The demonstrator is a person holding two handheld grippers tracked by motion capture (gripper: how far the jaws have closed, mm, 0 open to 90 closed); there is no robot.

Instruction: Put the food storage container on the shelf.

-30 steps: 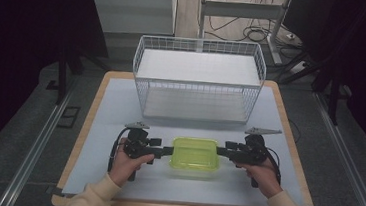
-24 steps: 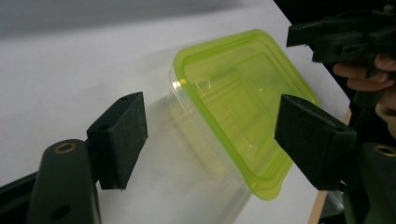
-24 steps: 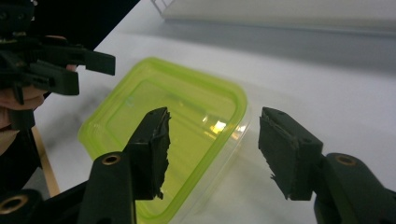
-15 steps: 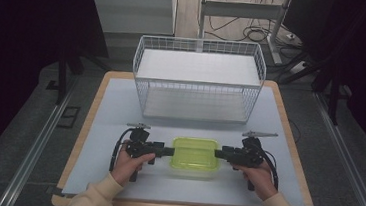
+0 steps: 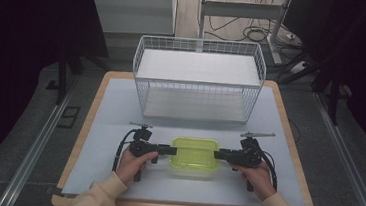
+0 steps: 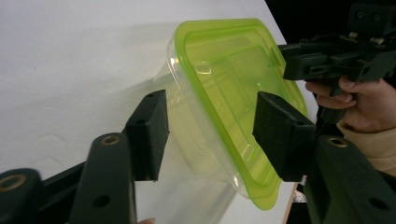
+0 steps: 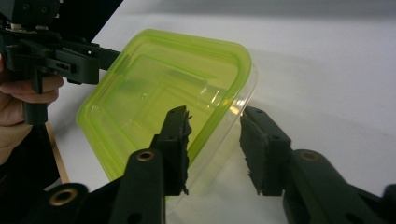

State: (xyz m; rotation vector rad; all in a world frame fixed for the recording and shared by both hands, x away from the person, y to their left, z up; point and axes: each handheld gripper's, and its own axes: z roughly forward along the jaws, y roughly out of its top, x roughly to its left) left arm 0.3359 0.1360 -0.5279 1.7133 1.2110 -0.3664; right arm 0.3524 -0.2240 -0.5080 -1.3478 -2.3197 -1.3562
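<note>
A white table sits in a dark room. Far back stands an empty wire basket. Near, a green-lidded box looks empty. The left gripper and right gripper have just been closing around its ends, pads not clearly pressing.

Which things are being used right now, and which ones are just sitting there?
Being used:
- clear plastic container with lime-green lid
- left hand-held gripper
- right hand-held gripper

Just sitting there:
- white wire basket
- white-topped table with wooden edge

Both grippers matte black: left gripper, right gripper. Blocky jaws w/ brass-ringed pivot holes, black cables looping off each, grey 3-cornered plates on top. Person's sleeves pale beige, ribbed cuffs.
</note>
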